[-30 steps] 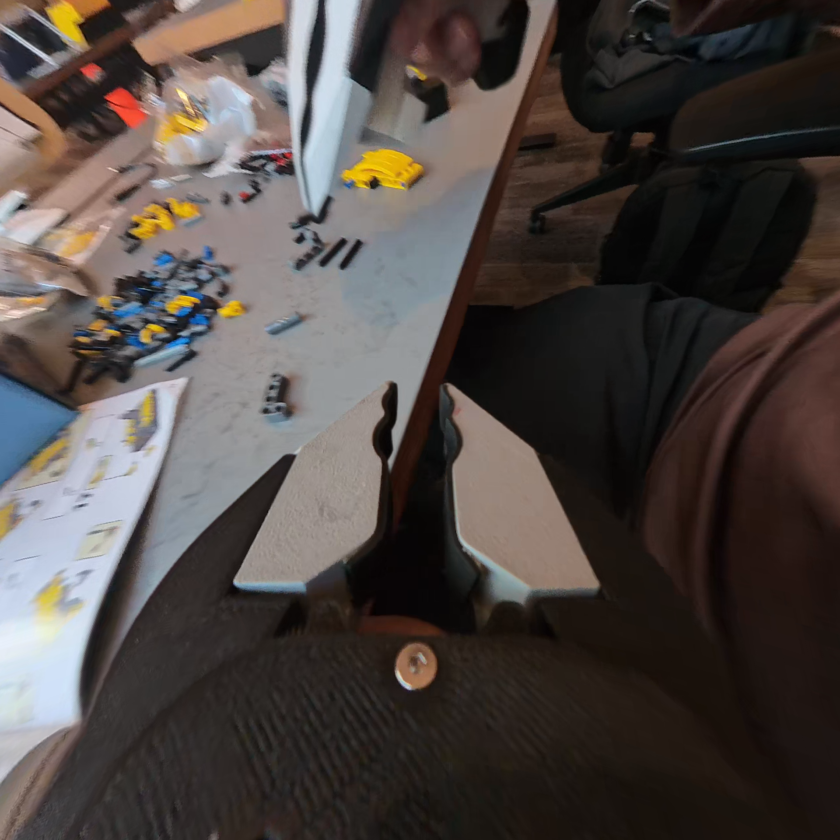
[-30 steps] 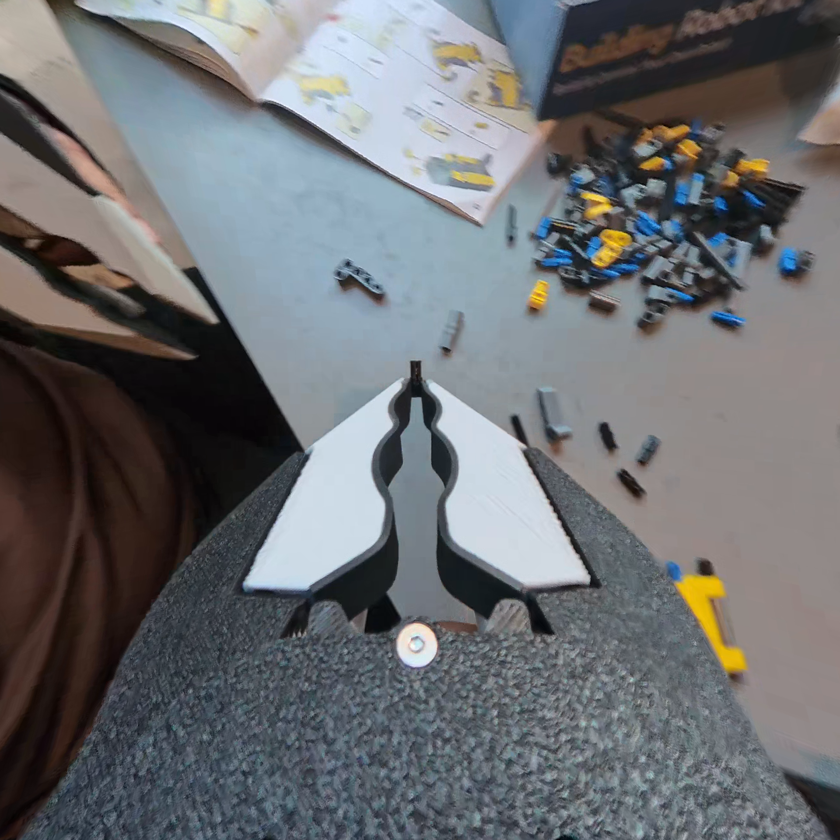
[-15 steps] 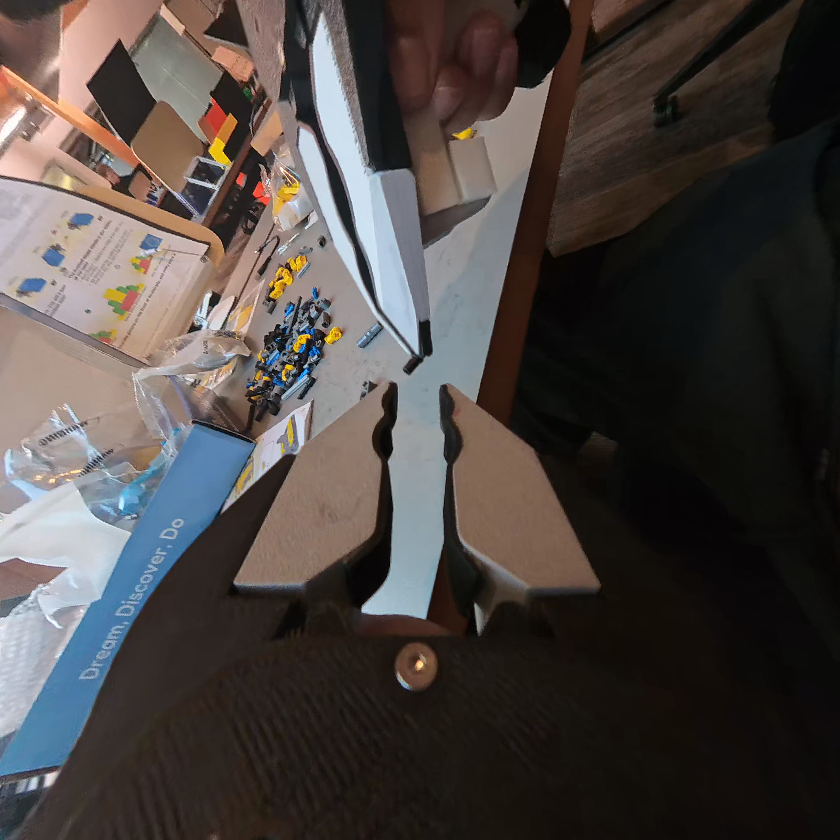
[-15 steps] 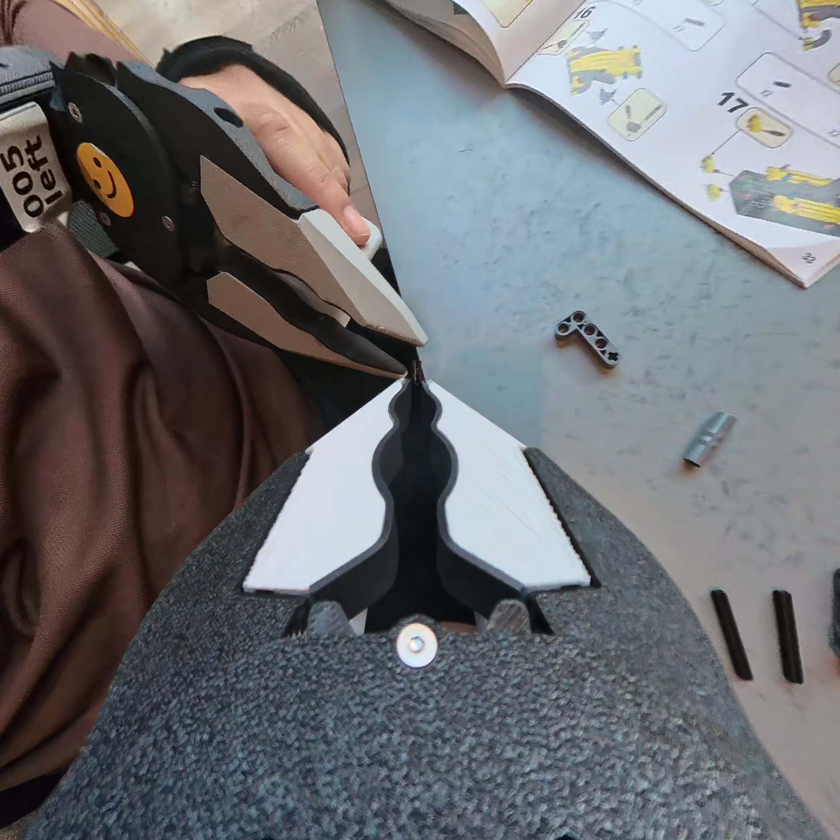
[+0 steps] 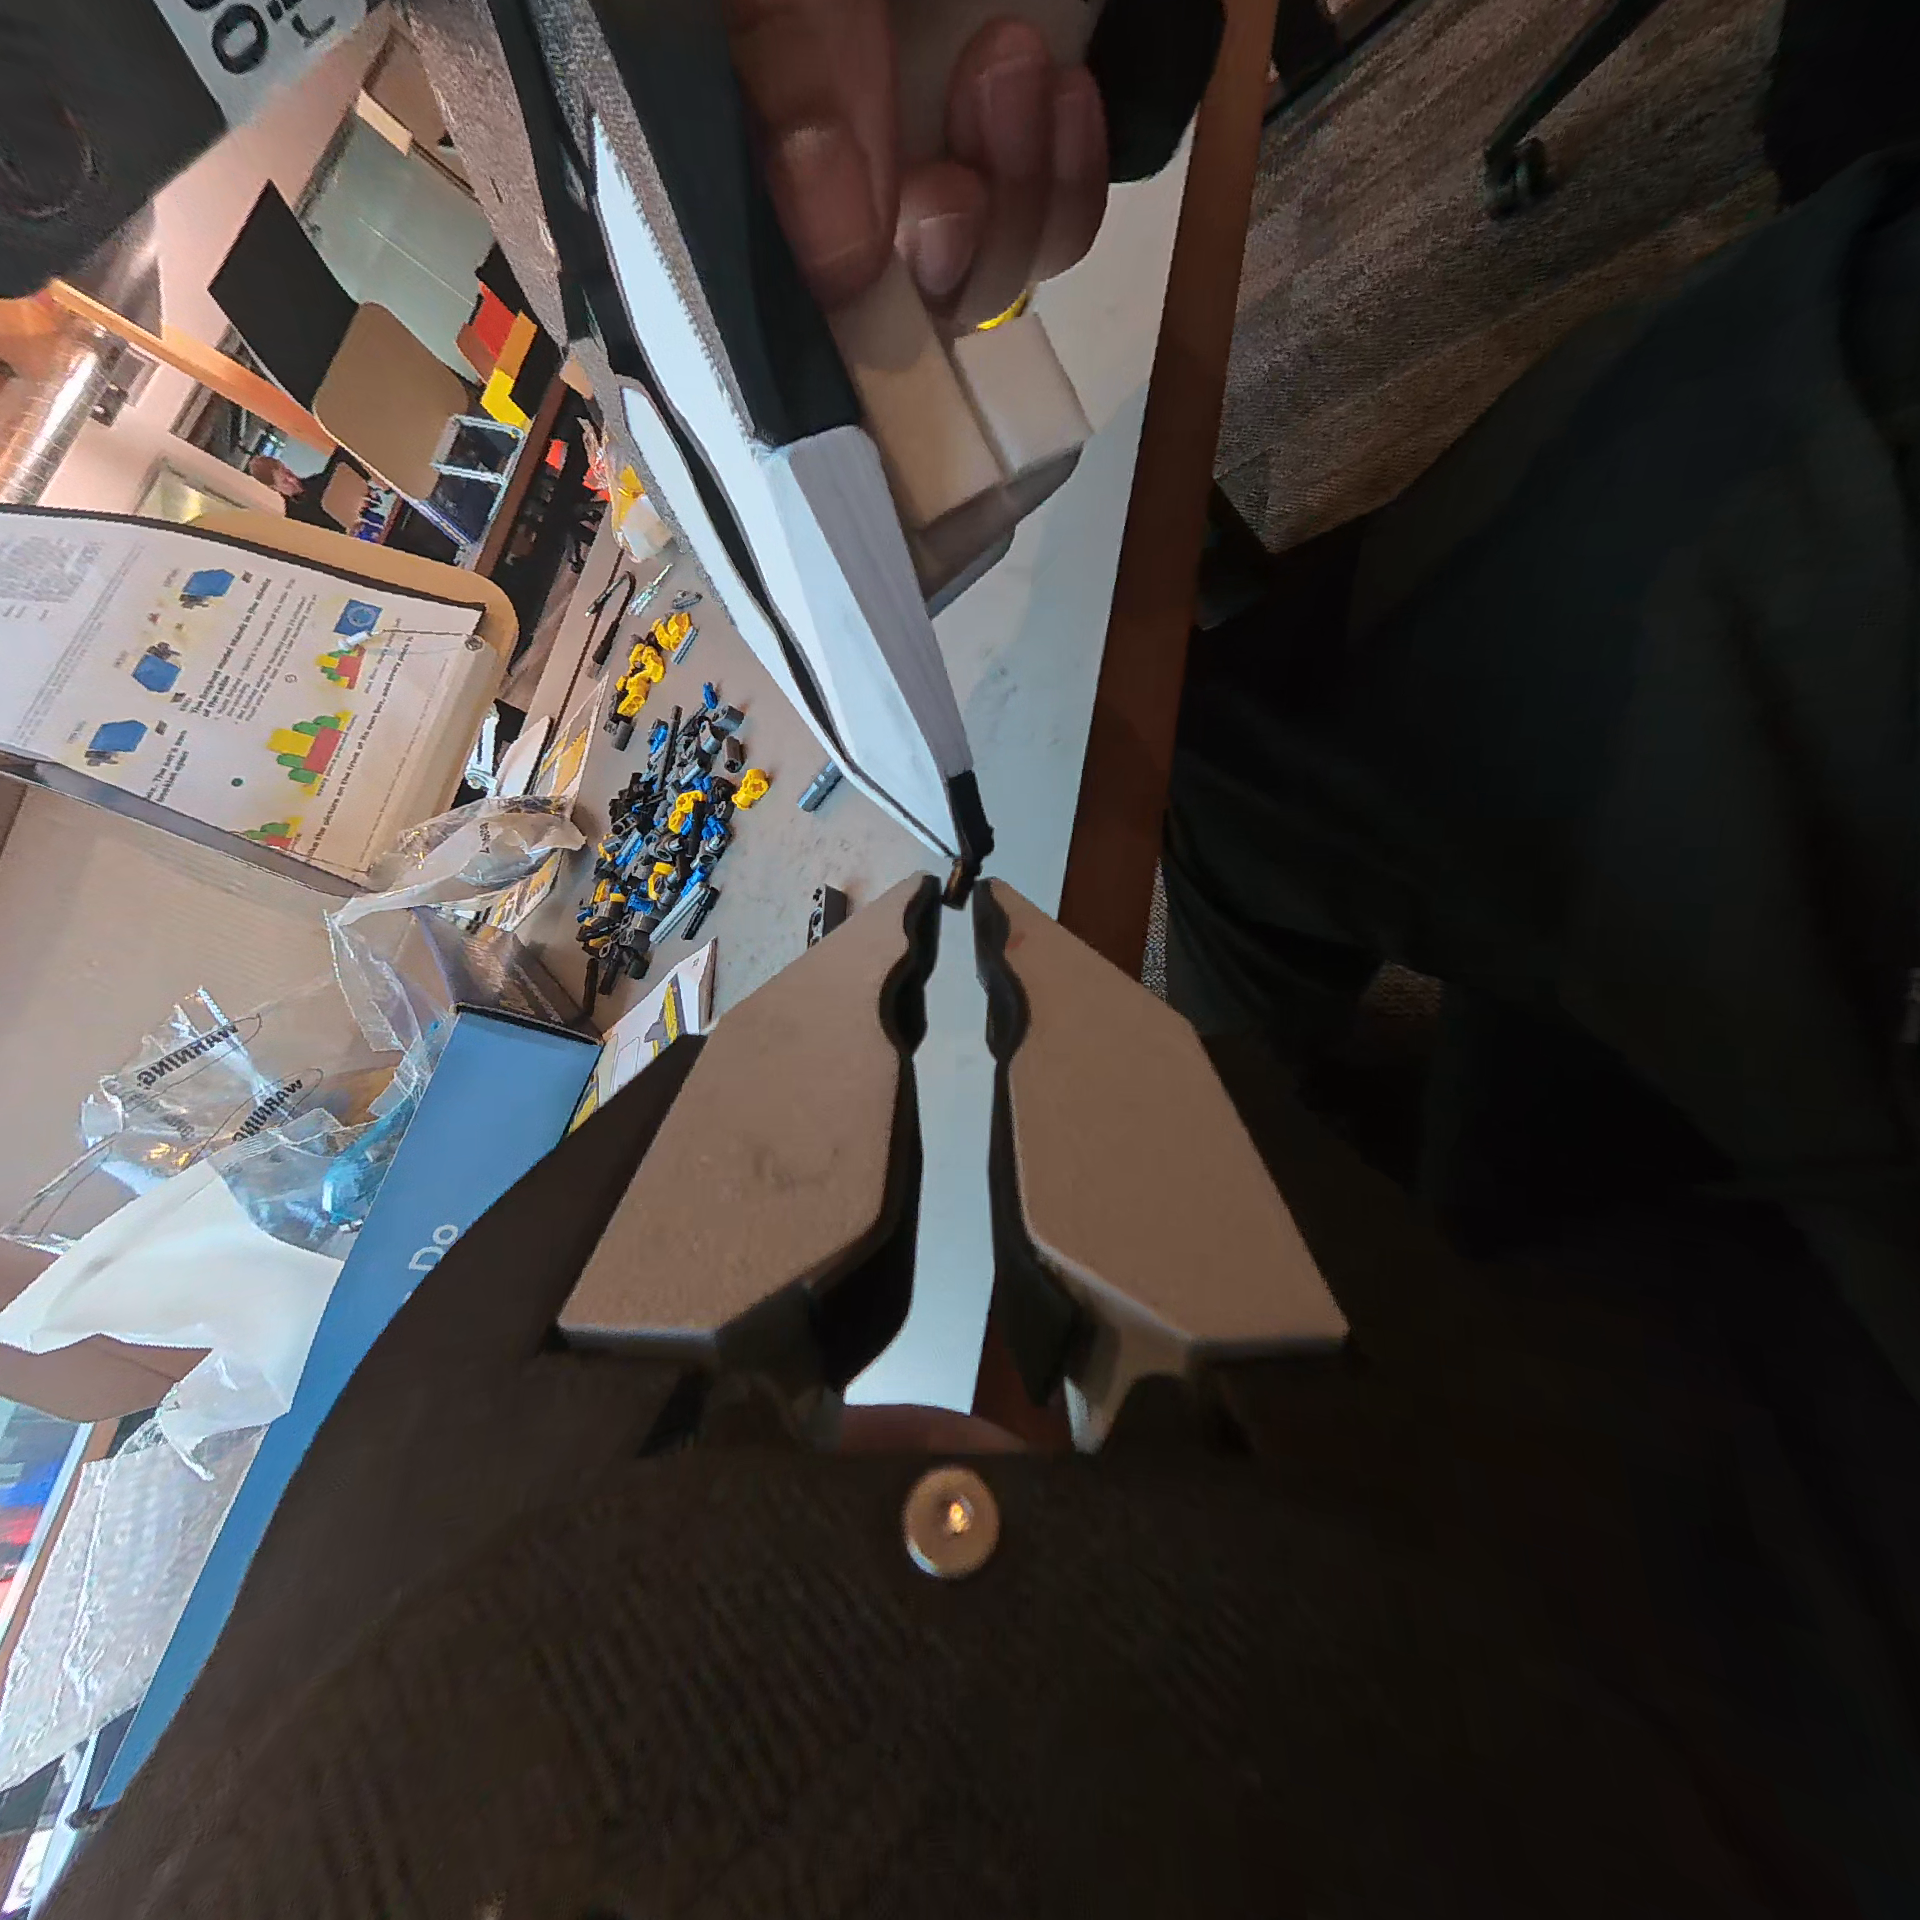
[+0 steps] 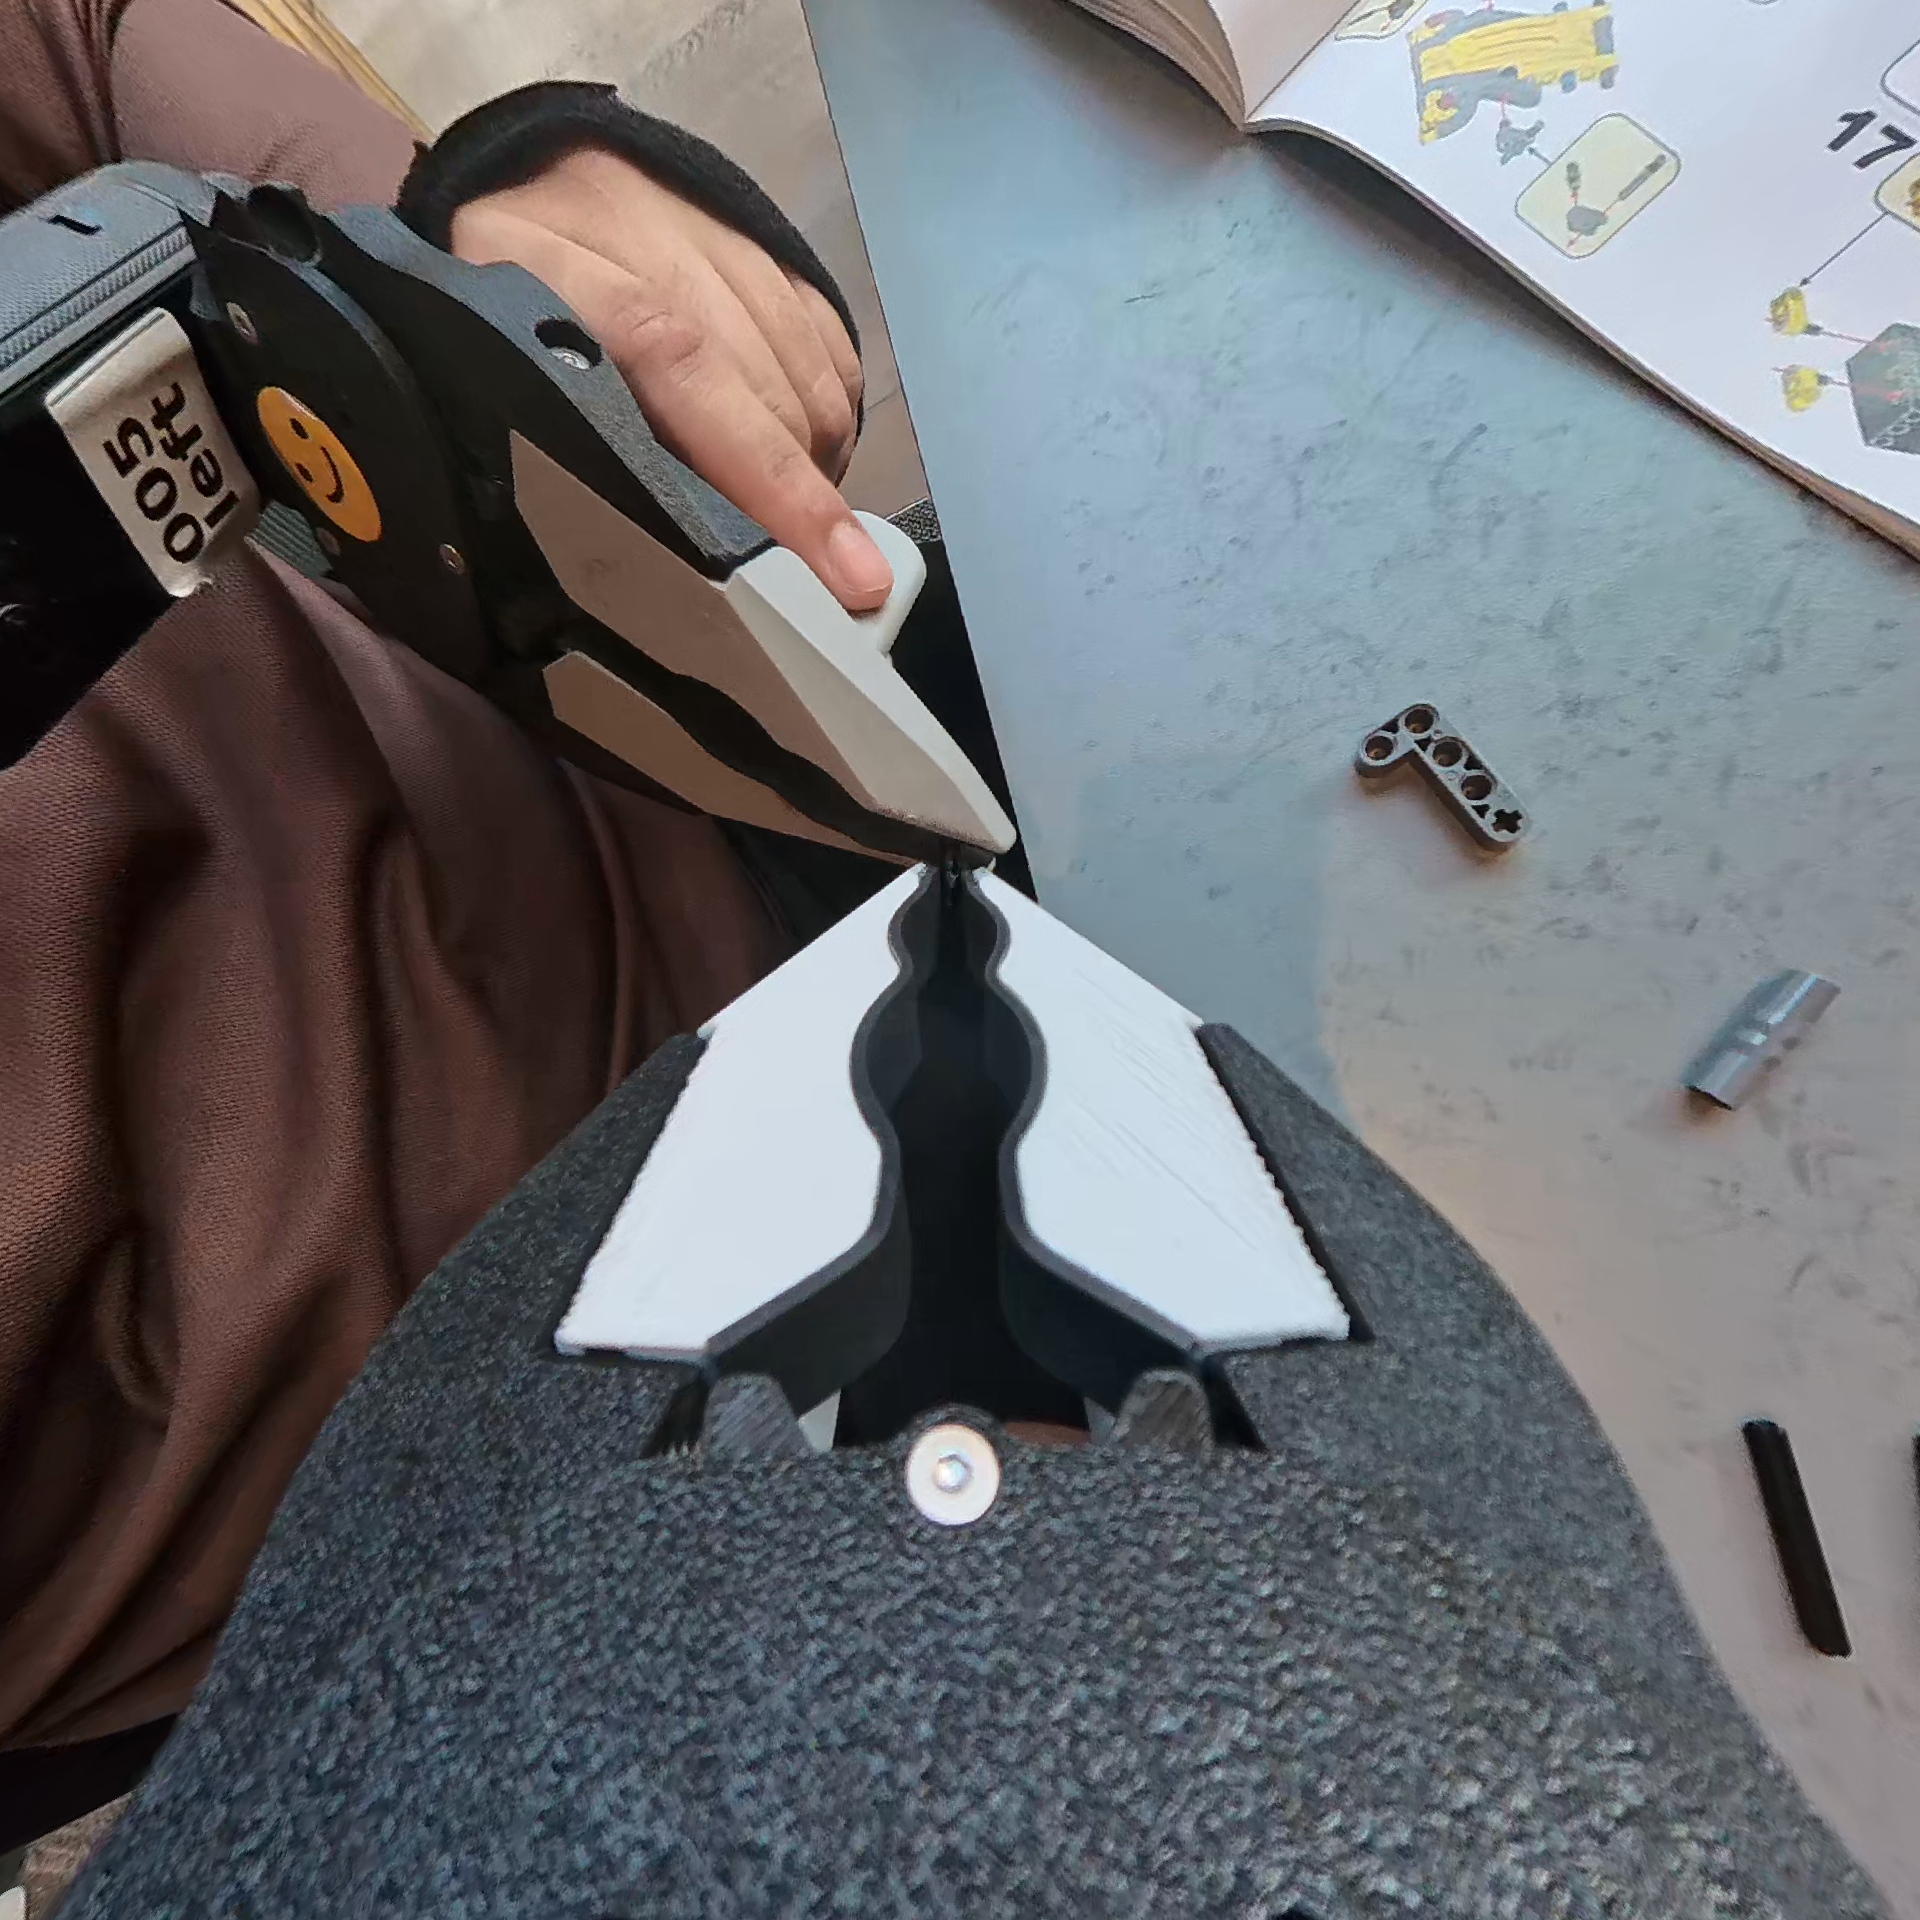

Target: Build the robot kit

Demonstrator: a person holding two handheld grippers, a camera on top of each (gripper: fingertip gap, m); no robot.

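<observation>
Scanning the left wrist view from its left edge, we meet crumpled clear plastic bags (image 5: 208,1122) with printed lettering, a blue box (image 5: 436,1174) with white words on its side, and behind them a printed sheet (image 5: 239,675) of coloured brick diagrams. We leave all of that writing unquoted. Next comes a heap of small black, blue and yellow pieces (image 5: 665,831) on the grey table (image 5: 1039,665).

At the centre the two tools meet tip to tip above the table's edge. The right gripper (image 5: 961,821) comes down from above, gripped by a hand (image 5: 914,135), its fingers pressed together on a small black pin (image 5: 971,831). The left gripper (image 5: 956,899) is just below, with only a narrow slit between its jaws. The pin's lower end sits in that slit, but we cannot tell whether the tips pinch it or merely flank it.

In the right wrist view a brown garment (image 6: 312,935) fills the left. On the left gripper's body are a lettered tag (image 6: 156,468) and an orange smiley sticker (image 6: 317,462), with another hand (image 6: 707,343) wrapped over it. To the right of the meeting tips, well apart on the bare table, lie a dark L-shaped beam (image 6: 1444,774), a grey sleeve (image 6: 1756,1034) and a black axle (image 6: 1792,1538). At the top right is an open instruction booklet (image 6: 1610,156) with numbered steps and yellow drawings.
</observation>
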